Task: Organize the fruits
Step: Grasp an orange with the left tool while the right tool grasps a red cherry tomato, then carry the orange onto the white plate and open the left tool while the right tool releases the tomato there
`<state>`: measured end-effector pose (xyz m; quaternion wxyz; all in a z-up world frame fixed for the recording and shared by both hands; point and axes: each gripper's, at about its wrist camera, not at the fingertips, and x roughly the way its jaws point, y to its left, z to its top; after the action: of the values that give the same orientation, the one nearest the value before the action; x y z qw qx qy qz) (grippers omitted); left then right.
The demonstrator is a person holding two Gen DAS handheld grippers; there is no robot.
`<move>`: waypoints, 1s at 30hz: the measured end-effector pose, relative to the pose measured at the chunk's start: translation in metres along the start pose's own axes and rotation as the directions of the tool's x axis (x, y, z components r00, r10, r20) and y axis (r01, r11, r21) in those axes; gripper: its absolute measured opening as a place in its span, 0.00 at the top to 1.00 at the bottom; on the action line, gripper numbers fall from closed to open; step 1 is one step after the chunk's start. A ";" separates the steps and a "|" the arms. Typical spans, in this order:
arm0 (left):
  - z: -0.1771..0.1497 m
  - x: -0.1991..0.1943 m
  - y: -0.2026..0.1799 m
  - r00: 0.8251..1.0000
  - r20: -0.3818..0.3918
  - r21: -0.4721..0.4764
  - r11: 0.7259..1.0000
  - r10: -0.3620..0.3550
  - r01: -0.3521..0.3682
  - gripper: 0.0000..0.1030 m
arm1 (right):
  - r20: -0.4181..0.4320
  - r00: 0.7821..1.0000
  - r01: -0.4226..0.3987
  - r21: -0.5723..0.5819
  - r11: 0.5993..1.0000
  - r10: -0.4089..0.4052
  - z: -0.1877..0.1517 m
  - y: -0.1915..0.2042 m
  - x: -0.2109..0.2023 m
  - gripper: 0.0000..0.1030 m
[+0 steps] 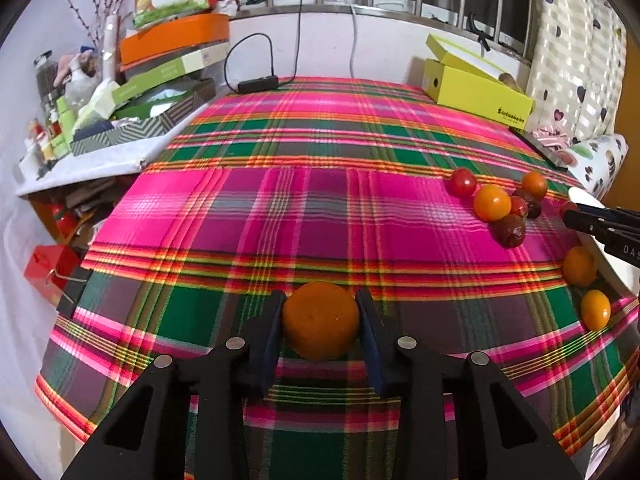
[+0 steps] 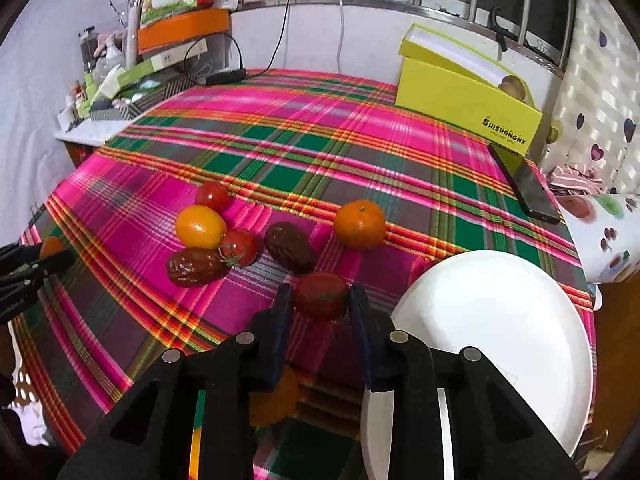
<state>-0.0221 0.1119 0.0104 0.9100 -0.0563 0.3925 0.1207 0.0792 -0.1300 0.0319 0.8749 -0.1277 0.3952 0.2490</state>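
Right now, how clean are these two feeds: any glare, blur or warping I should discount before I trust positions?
Left wrist view: strong fisheye bowing of the tablecloth stripes, dark vignette in the corners, and a held orange that is sharp. Right wrist view: same bowing, the white plate is bright with little surface detail, the held tomato is slightly soft, and the far cloth looks smeared.

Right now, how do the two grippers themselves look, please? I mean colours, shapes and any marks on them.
Both look the same. The left gripper and the right gripper have matte black angular bodies with triangular cut-outs and round silver bolt heads. Each has two flat fingers with dark blue pads. The left wrist view shows white letters "DAS", cut off by the frame edge, on the right gripper. No cables or sleeves are visible.
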 end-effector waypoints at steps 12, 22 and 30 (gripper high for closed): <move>0.027 -0.007 -0.058 0.990 0.033 0.105 0.986 -0.137 0.132 0.57 | 0.068 0.997 0.034 0.100 0.994 -0.041 -0.016 -0.036 -0.040 0.71; 0.056 -0.001 -0.144 0.950 0.021 0.256 0.920 -0.312 0.297 0.57 | 0.058 0.990 0.109 0.233 0.966 -0.126 -0.038 -0.098 -0.054 0.71; 0.083 0.015 -0.219 0.889 -0.032 0.364 0.823 -0.456 0.435 0.57 | 0.041 0.991 0.114 0.273 0.955 -0.130 -0.042 -0.132 -0.046 0.71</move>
<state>0.1038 -0.0800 0.0575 0.9181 0.0254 0.3582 -0.1679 0.0979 -0.2743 0.0431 0.9091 -0.0244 0.3909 0.1419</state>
